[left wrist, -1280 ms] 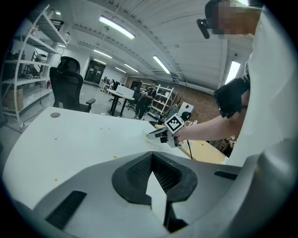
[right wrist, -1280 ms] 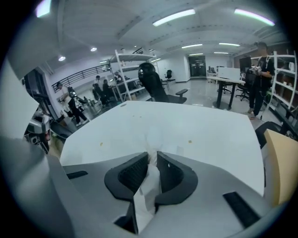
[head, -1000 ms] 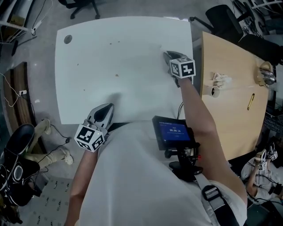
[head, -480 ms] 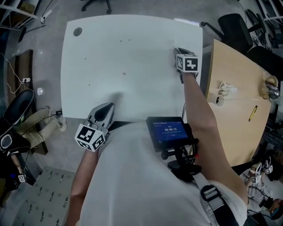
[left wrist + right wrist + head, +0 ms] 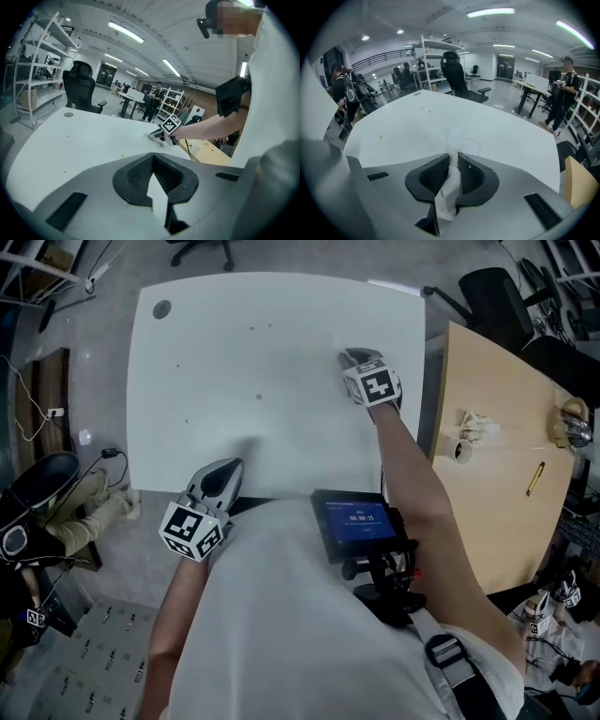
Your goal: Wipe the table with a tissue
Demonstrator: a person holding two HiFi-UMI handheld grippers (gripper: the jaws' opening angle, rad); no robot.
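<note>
Your right gripper [image 5: 452, 161] is clamped on the tissue [image 5: 448, 187]. In the right gripper view the white strip runs up between the two dark pads, and its free end is spread on the table [image 5: 497, 136] just ahead of the tips. In the head view this gripper [image 5: 352, 359] sits right of the frame's centre, near the right edge of the white table, with its tips pointing to the upper left.

Your left gripper [image 5: 152, 174] has its jaws together with nothing between them. It rests at the lower edge of the table, well apart from the tissue, and seems to take no part in the wipe.

A few small specks [image 5: 260, 397] lie on the table to the left of the tissue, and more toward the upper left, so I judge that most of the surface is not yet wiped.

What could go wrong from here:
- The tissue looks thin and is held only by a narrow twisted part. If you press hard or drag fast, it may tear or slide out of the pads.
- If you tilt the gripper too low, the hard tips, not the tissue, will rub the table.
- A stroke toward the right may carry the tissue over the near edge and only push the specks onto the floor.
</note>
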